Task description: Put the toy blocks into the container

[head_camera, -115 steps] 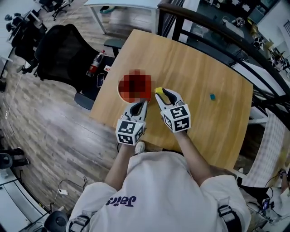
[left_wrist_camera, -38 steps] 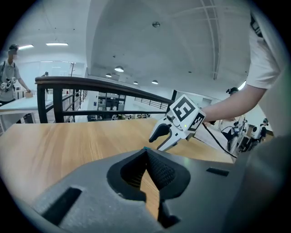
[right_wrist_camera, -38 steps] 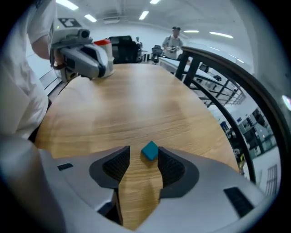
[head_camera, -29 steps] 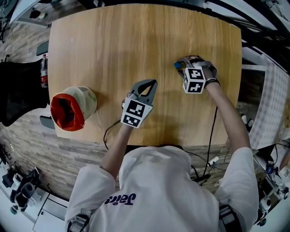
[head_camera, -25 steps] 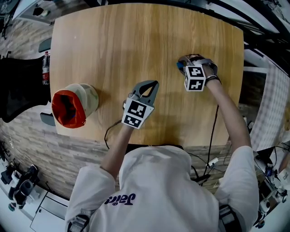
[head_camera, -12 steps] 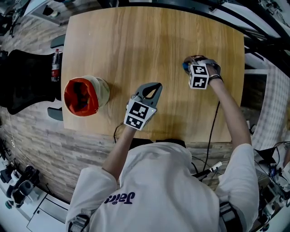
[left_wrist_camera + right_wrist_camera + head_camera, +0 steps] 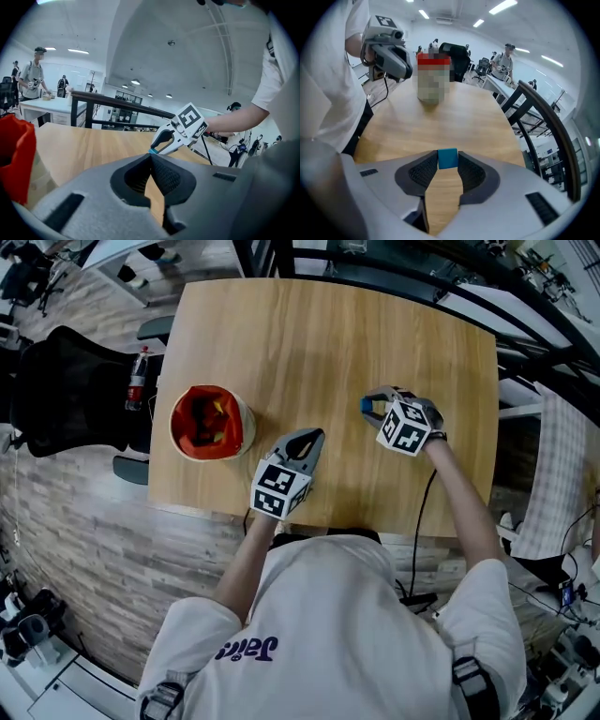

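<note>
Right gripper view: your right gripper (image 7: pixel 448 160) has just been closing, and its pads now pinch the blue block (image 7: pixel 448 157) at the tips, above the table (image 7: pixel 454 117). Left gripper view: your left gripper (image 7: pixel 151 155) has its tips pressed together with nothing between them. Head view: the red-rimmed container (image 7: pixel 175 427) stands upright near the table's left edge, near the left gripper and well apart from the block.
</note>
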### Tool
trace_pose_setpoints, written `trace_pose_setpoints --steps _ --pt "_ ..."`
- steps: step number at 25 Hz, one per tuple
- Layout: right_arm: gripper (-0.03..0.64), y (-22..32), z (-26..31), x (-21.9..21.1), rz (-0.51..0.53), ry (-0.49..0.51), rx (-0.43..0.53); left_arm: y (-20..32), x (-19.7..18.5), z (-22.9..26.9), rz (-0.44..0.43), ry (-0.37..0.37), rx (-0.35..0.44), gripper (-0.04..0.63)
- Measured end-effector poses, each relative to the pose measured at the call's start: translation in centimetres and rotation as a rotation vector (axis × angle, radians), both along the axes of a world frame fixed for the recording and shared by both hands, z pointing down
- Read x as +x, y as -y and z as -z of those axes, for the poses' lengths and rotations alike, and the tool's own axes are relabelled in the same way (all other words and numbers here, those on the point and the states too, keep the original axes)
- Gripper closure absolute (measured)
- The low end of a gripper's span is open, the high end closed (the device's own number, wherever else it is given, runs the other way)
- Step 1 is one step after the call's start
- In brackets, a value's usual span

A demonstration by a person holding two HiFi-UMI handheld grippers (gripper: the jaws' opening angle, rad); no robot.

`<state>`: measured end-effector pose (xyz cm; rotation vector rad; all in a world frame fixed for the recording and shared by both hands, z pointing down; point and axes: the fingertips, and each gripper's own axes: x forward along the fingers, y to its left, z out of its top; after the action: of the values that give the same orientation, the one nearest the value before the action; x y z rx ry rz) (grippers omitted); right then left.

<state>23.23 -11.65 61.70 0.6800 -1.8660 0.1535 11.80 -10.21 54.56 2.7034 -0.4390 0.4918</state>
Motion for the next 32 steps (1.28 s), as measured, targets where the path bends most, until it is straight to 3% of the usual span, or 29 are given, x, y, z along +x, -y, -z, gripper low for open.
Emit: trace_pose_setpoints --steps 5,13,22,28,32 --pt "0.476 0.3 3.0 -7.9 0.009 0.132 0.028 0.8 -6.0 1.7 0.102 -0.02 0.019 0.589" --pt "0.476 3.0 7.6 -19.5 0.121 0.282 0.069 2.7 -15.5 3.9 0.309 -0.05 0.037 0.589" --pt "0.476 8.0 10.8 -28.4 0.158 0.418 0.105 2.9 -21.4 5.5 0.448 -0.065 0.058 0.589" --pt "0.476 10.5 9.6 -31.7 0.059 0.519 0.023 2.3 -23.2 5.1 0.492 -0.058 0.042 0.589" --pt "0.475 11.8 7.9 -32.4 -0.044 0.503 -0.025 2.1 -24.3 4.5 0.515 -0.051 0.031 0.589"
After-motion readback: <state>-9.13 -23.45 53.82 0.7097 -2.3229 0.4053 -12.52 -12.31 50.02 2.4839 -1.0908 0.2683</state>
